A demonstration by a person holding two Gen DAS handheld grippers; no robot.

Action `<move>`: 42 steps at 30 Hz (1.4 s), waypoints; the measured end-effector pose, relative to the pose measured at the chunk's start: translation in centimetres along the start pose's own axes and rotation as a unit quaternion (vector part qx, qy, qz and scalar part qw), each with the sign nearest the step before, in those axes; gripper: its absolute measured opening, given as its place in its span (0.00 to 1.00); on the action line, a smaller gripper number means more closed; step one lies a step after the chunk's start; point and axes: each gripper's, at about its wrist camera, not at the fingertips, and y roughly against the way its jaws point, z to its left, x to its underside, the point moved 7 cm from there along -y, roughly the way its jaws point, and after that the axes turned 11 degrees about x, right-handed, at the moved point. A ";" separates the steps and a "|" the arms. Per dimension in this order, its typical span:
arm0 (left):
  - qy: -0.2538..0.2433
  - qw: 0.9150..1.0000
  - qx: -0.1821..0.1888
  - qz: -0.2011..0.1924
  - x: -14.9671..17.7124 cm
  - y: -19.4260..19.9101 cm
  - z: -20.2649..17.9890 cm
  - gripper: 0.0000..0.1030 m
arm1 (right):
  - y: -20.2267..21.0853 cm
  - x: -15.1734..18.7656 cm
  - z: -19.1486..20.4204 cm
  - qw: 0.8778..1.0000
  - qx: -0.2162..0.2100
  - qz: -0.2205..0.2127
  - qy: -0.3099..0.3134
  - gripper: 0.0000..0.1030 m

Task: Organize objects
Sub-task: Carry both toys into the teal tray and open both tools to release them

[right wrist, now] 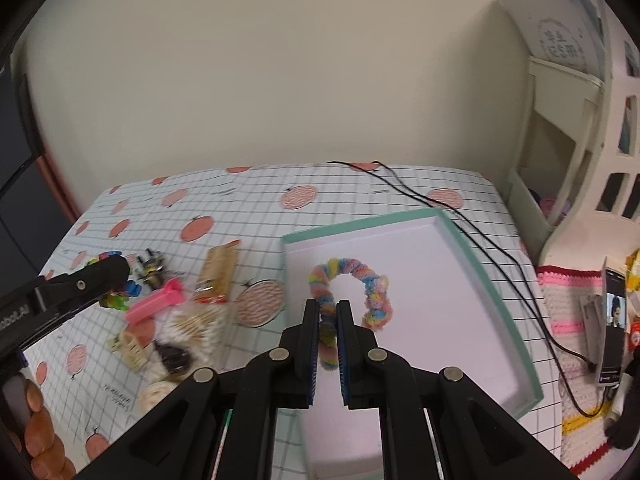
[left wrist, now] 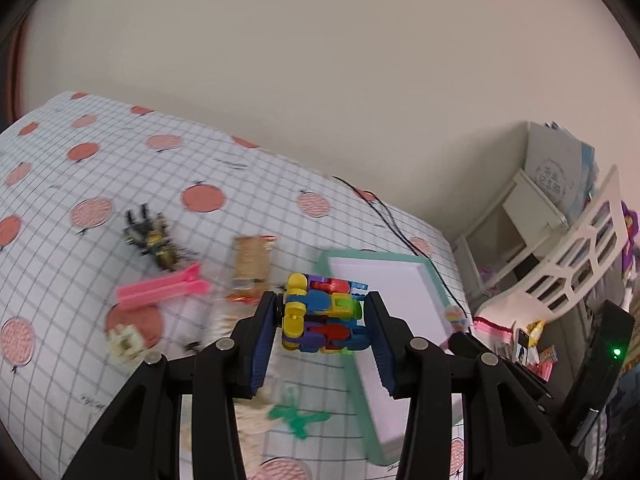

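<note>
A multicoloured toy of linked plastic pieces [left wrist: 324, 312] sits between the pads of my left gripper [left wrist: 322, 307], which is shut on it, just left of the teal-rimmed white tray [left wrist: 436, 280]. In the right wrist view, the same gripper [right wrist: 108, 272] shows at far left above the clutter. My right gripper [right wrist: 328, 310] is shut on one end of a pastel fuzzy ring [right wrist: 352, 272], which curves out over the tray [right wrist: 484, 276]. I cannot tell whether the ring touches the tray floor.
On the checked cloth lie a pink clip [left wrist: 160, 292], a beetle toy [left wrist: 152, 240], a biscuit packet [left wrist: 252, 268], a cream hair claw [left wrist: 124, 342] and a green bow [left wrist: 298, 416]. A black cable [right wrist: 480, 248] runs past the tray. A white shelf [right wrist: 568, 152] stands right.
</note>
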 end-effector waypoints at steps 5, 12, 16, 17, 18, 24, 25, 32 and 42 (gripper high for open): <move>-0.047 0.999 -0.001 0.007 -0.6 -2.5 -2.6 0.44 | -1.8 0.0 -2.3 0.999 0.022 0.017 -0.019 0.09; -0.063 0.998 0.006 0.027 -0.4 -6.1 -4.2 0.44 | -4.4 -0.4 -4.7 0.998 0.048 0.029 -0.018 0.09; -0.074 0.996 0.007 0.039 0.0 -8.2 -4.9 0.44 | -5.9 -0.7 -5.7 0.998 0.051 0.037 -0.028 0.09; -0.074 0.996 0.007 0.042 0.1 -8.7 -5.0 0.44 | -6.2 -0.8 -5.9 0.998 0.051 0.038 -0.030 0.09; -0.074 0.996 0.008 0.044 0.2 -9.0 -5.0 0.44 | -6.7 -0.8 -6.1 0.997 0.052 0.040 -0.031 0.09; -0.075 0.996 0.006 0.057 0.9 -12.1 -5.2 0.44 | -8.9 -1.0 -6.7 0.997 0.055 0.051 -0.033 0.09; -0.075 0.995 0.005 0.059 1.0 -12.5 -5.1 0.44 | -9.2 -1.0 -6.7 0.997 0.055 0.052 -0.033 0.09; -0.059 0.995 0.009 0.079 2.1 -15.5 -4.7 0.44 | -11.1 -0.9 -7.0 0.996 0.050 0.059 -0.046 0.09; -0.038 0.994 0.002 0.107 3.9 -17.6 -3.7 0.45 | -12.1 -0.1 -6.8 0.996 0.050 0.067 -0.041 0.10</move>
